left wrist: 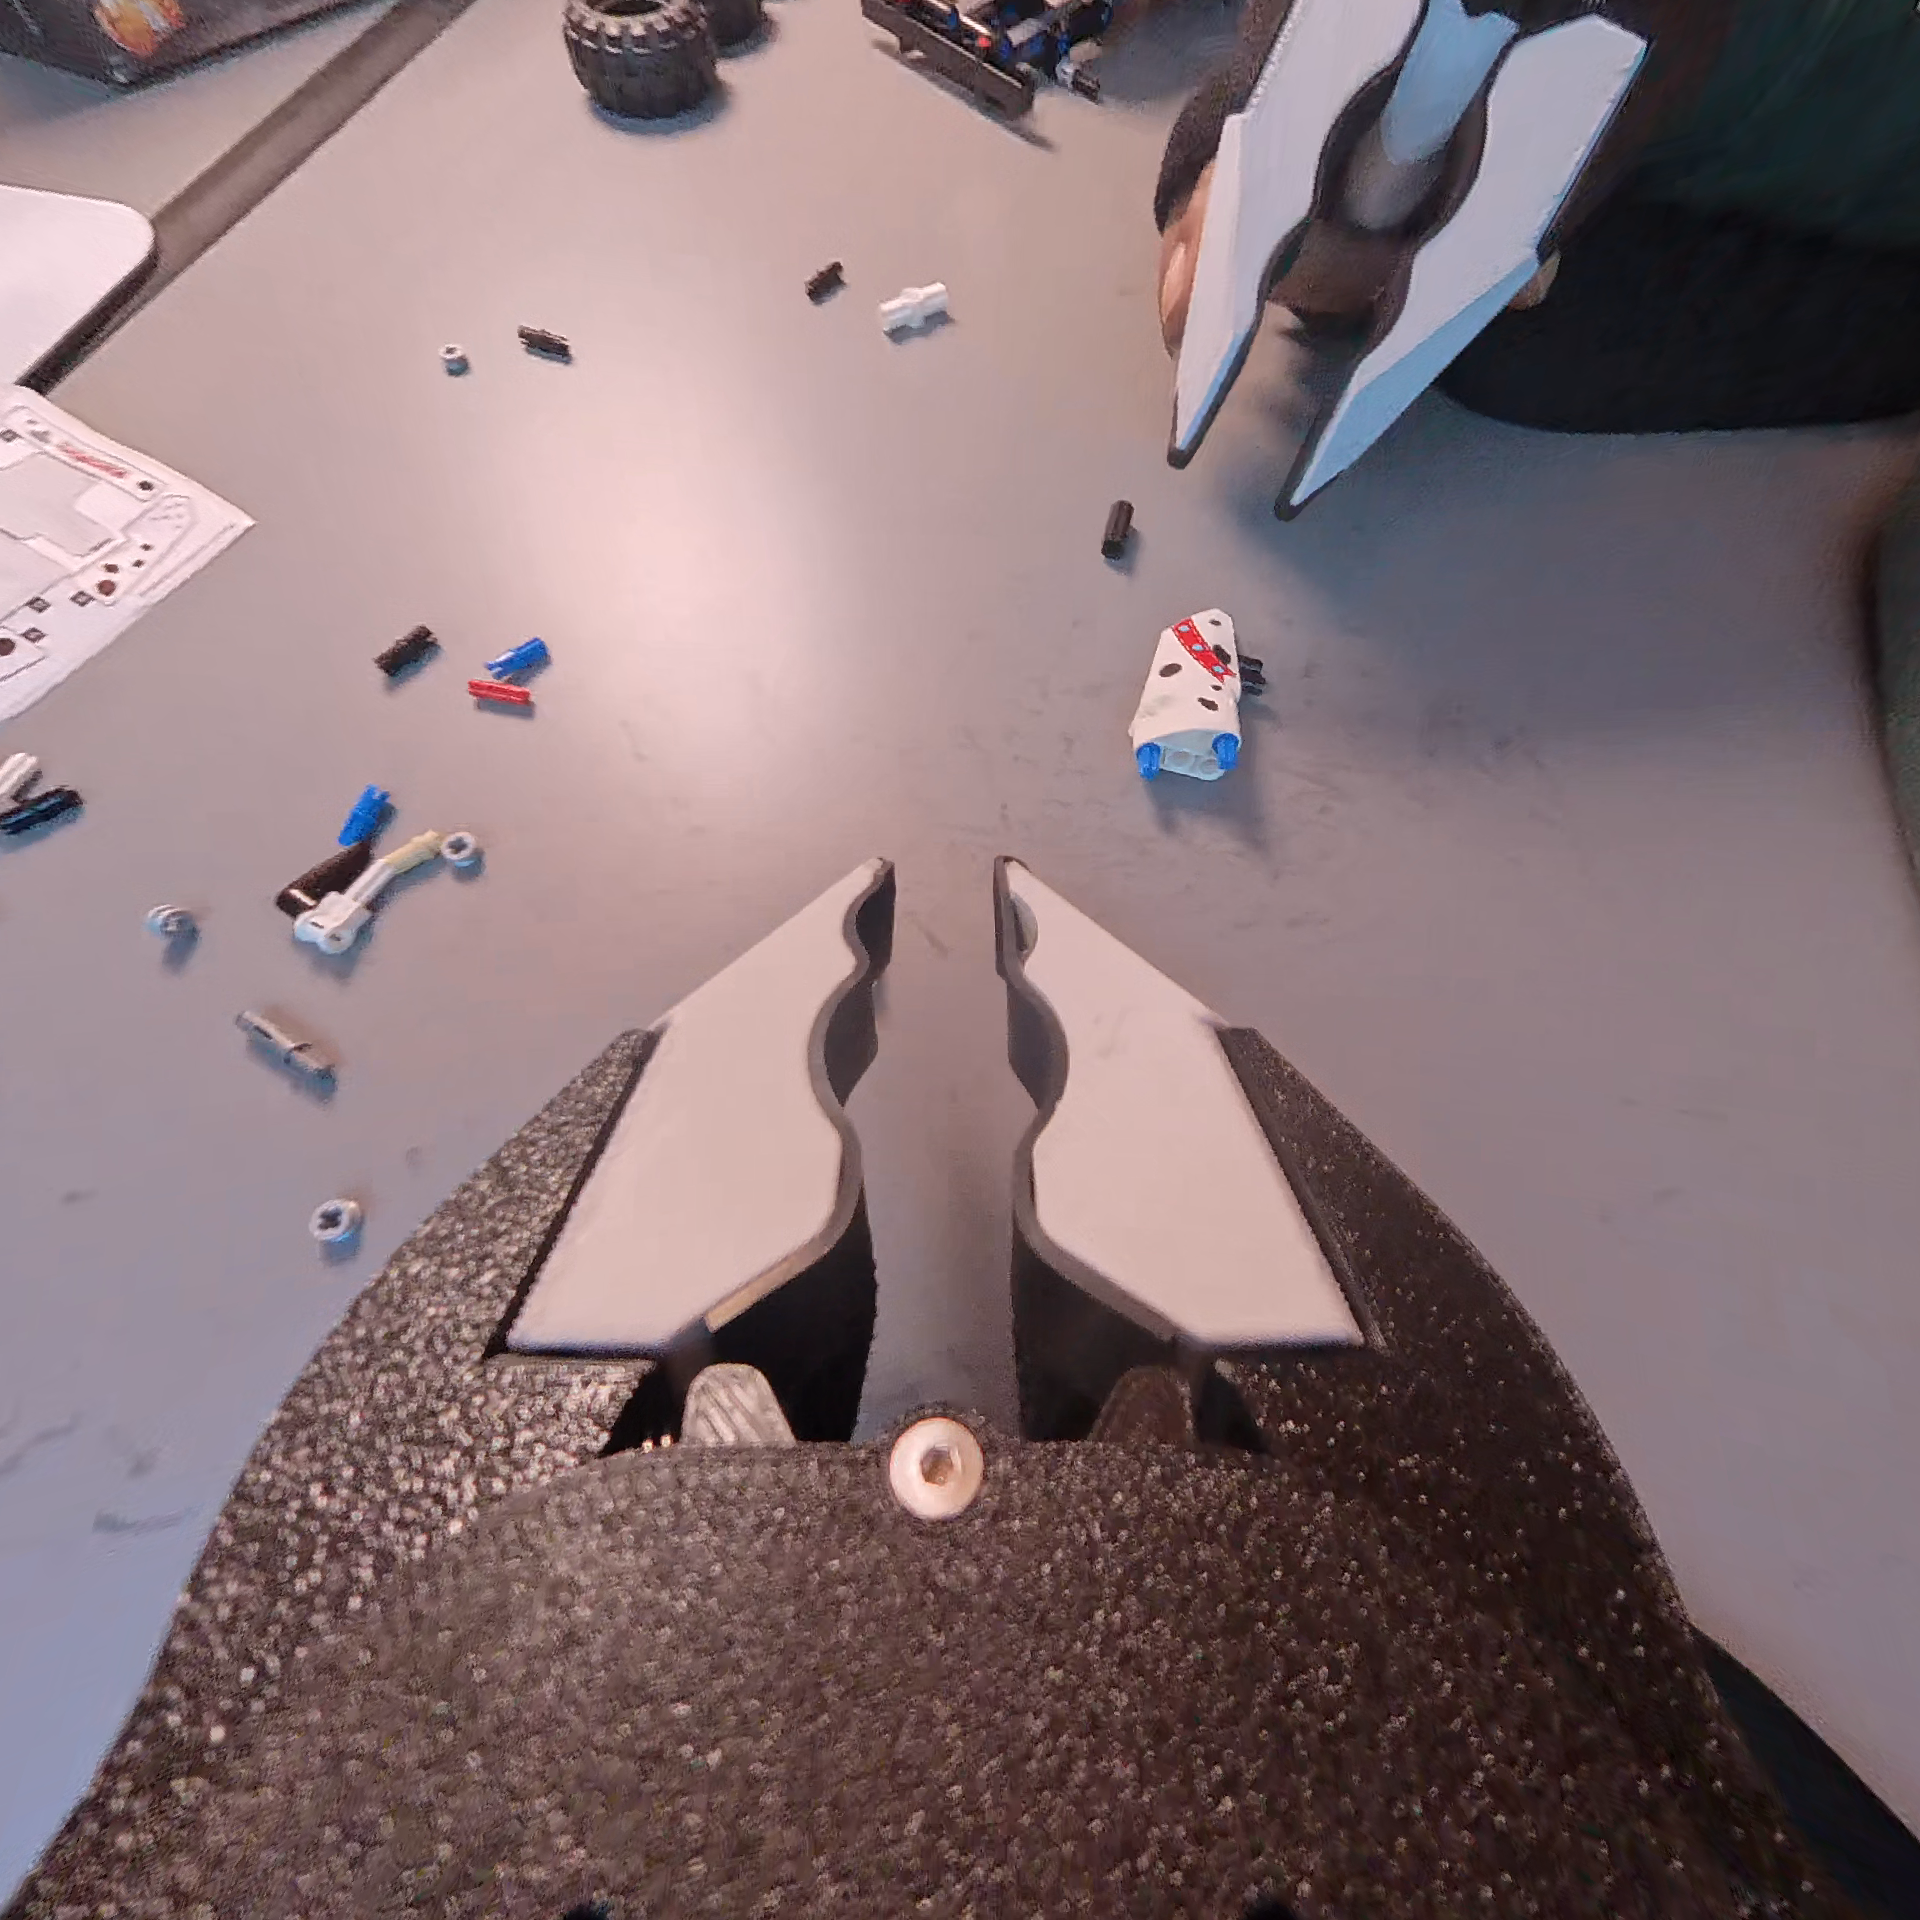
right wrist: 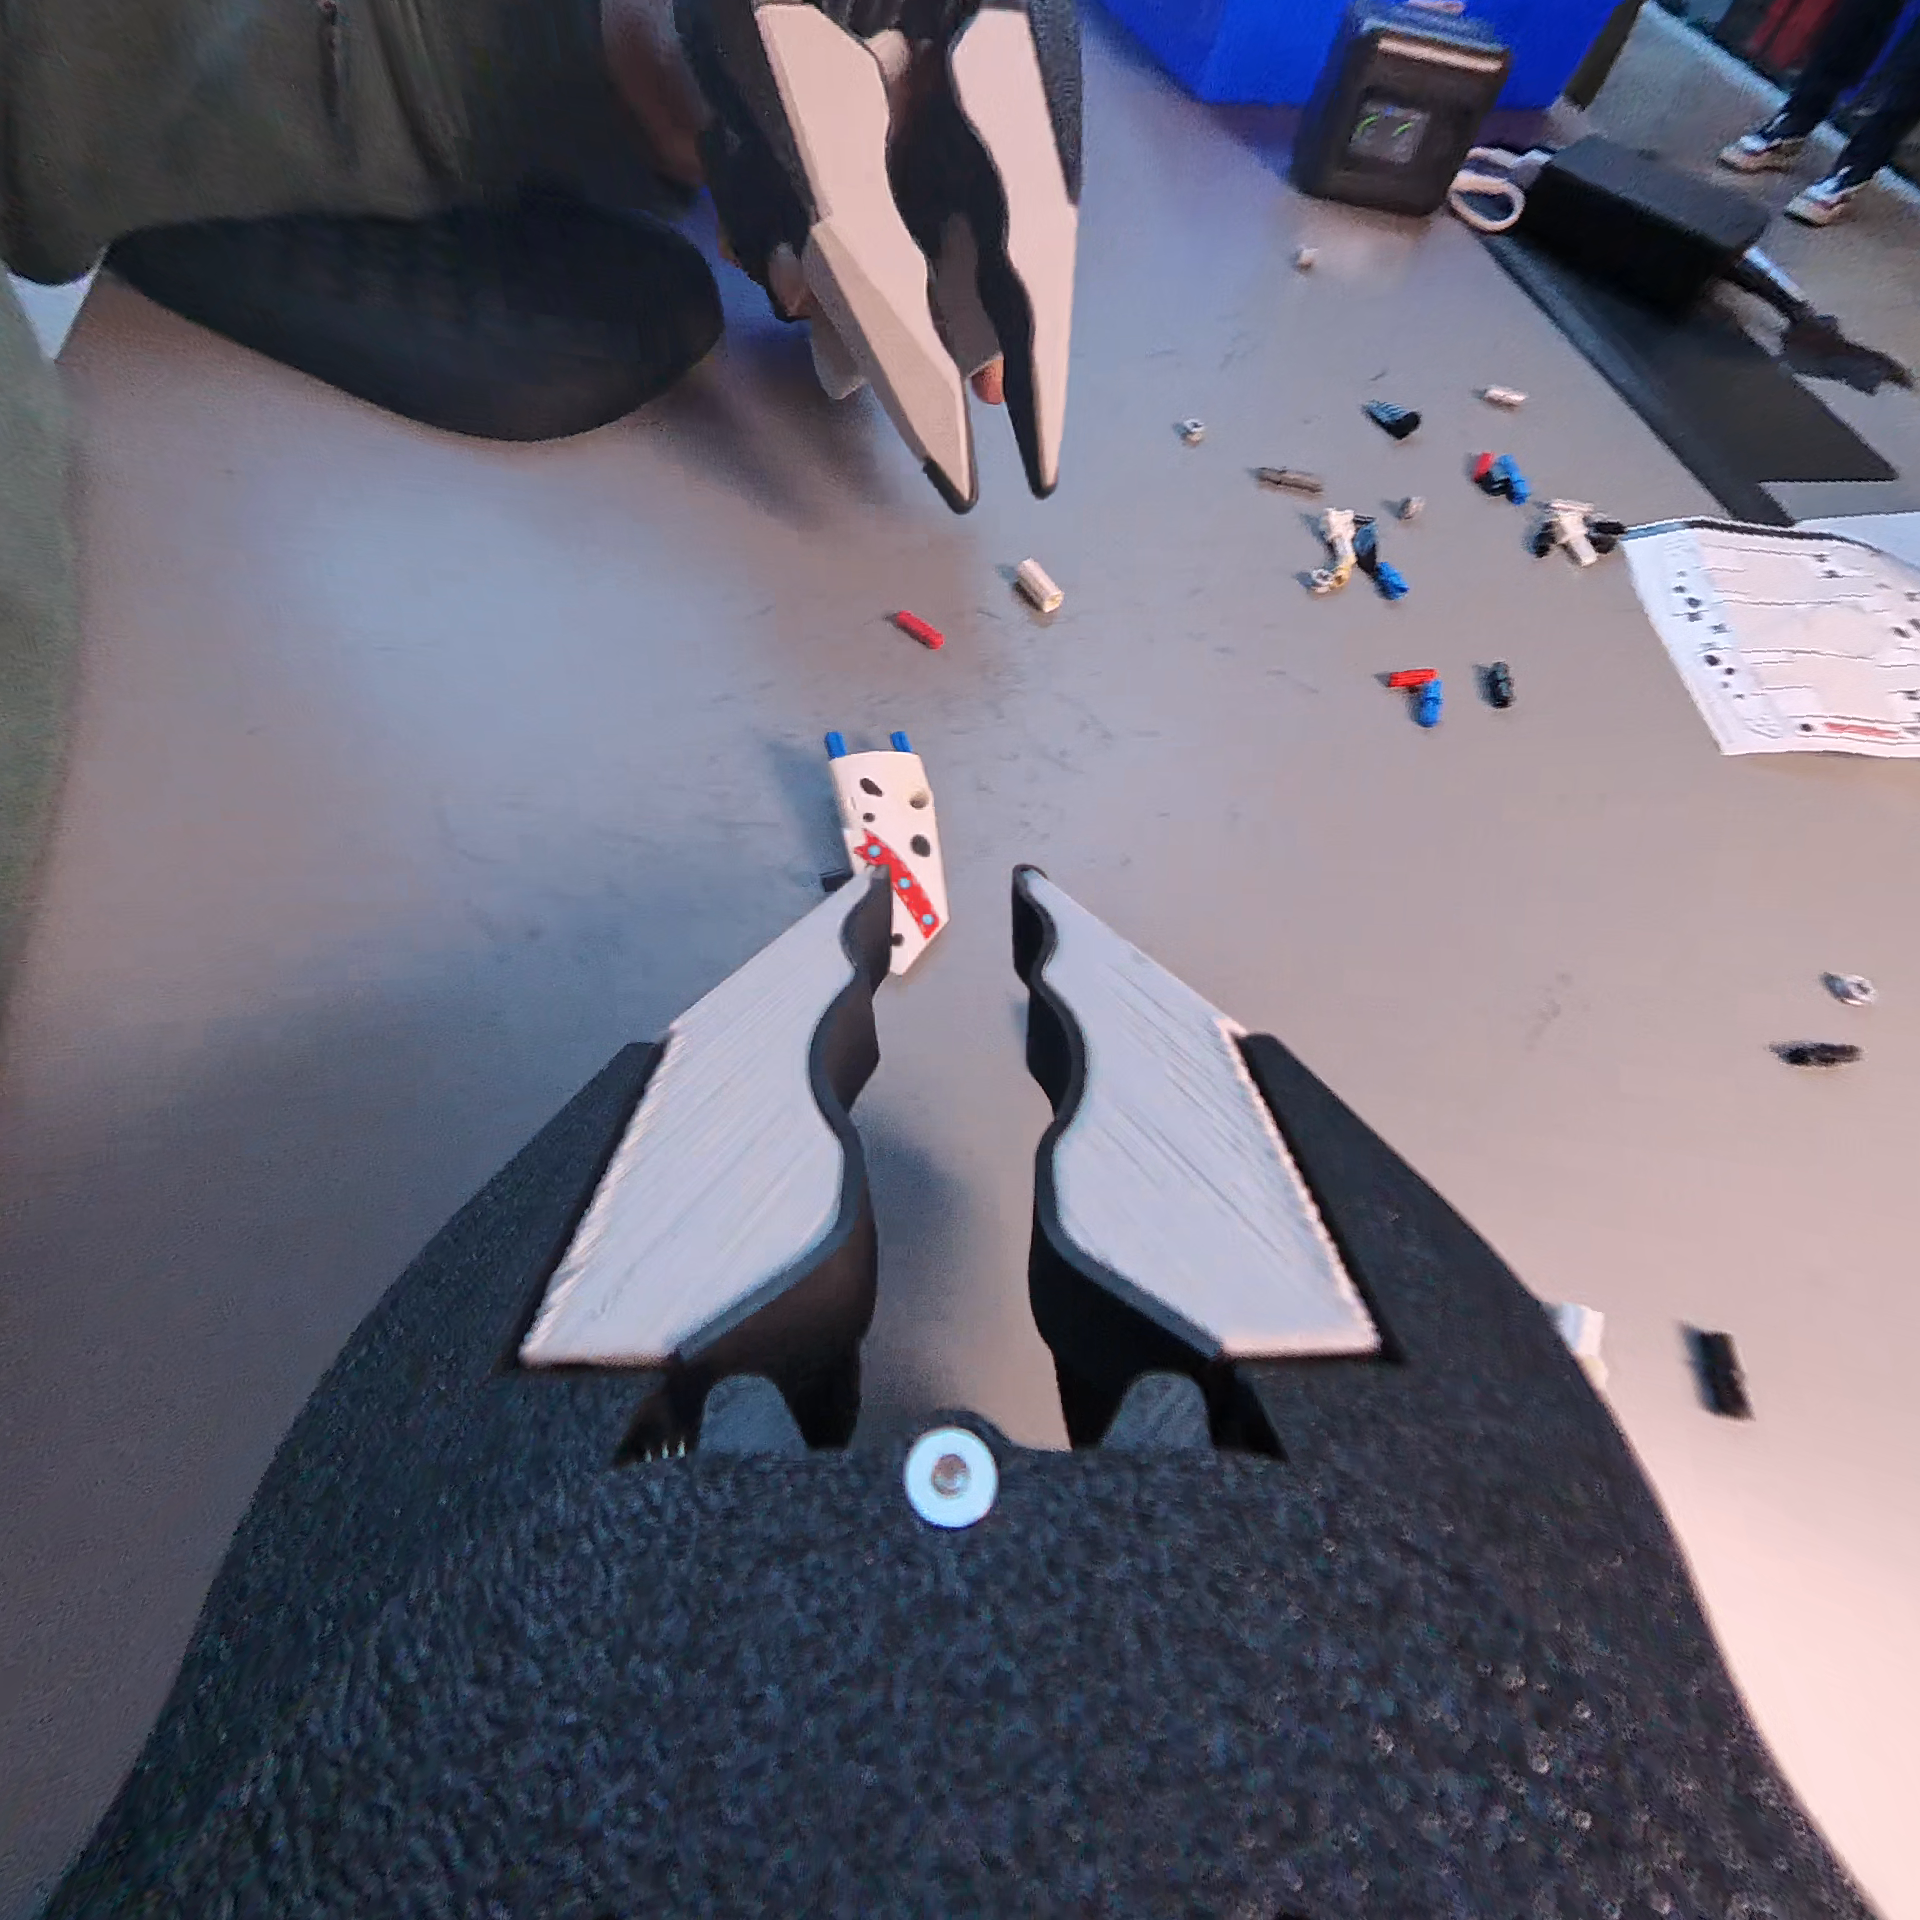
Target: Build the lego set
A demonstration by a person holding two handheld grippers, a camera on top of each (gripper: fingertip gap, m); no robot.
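A white spotted lego panel [left wrist: 1190, 691] with a red band and blue pins lies flat on the grey table [left wrist: 727, 540]. It also shows in the right wrist view [right wrist: 902, 847], just ahead of my right gripper's left fingertip. My left gripper [left wrist: 943, 868] is open and empty, hovering above the table short of the panel. My right gripper [right wrist: 951, 878] is open and empty; in the left wrist view it [left wrist: 1236, 483] hangs above the panel's far side. The left gripper also shows far off in the right wrist view [right wrist: 1003, 494].
Small loose pins and connectors [left wrist: 416, 831] lie scattered left. An instruction sheet [left wrist: 83, 540] lies at the left edge. Black tyres [left wrist: 639, 52] and a partly built chassis [left wrist: 987, 47] stand far back. A person's dark sleeve [left wrist: 1662, 312] lies on the right. Spacing between my two grippers at the tips: around 12 cm.
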